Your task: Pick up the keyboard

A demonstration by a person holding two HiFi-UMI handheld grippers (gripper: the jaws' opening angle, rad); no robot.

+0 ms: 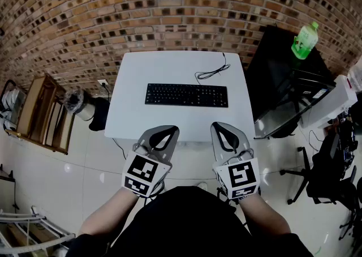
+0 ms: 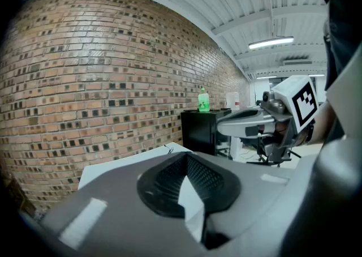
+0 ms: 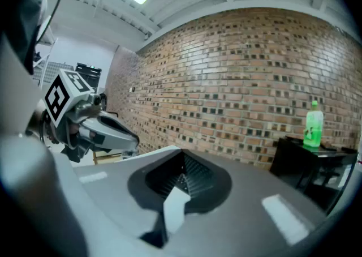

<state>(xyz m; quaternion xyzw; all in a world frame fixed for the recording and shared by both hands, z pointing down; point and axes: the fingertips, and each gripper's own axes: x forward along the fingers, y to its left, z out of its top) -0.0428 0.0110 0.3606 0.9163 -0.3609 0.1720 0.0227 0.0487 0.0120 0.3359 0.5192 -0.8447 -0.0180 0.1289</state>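
A black keyboard [image 1: 186, 95] lies across the middle of a white table [image 1: 169, 69], its cable [image 1: 212, 72] curling toward the far edge. My left gripper [image 1: 164, 131] is shut and empty, hovering at the table's near edge, short of the keyboard's left half. My right gripper [image 1: 222, 128] is shut and empty too, at the near edge below the keyboard's right end. In the left gripper view the closed jaws fill the lower frame, and the right gripper [image 2: 226, 127] shows at the right. The right gripper view shows the left gripper [image 3: 133, 138] at its left.
A brick wall [image 1: 169, 7] stands behind the table. A black cabinet [image 1: 283, 75] with a green bottle [image 1: 305, 40] is to the right, with office chairs [image 1: 325, 171] beyond. Wooden shelving [image 1: 42, 111] and a small bin [image 1: 76, 103] sit at the left.
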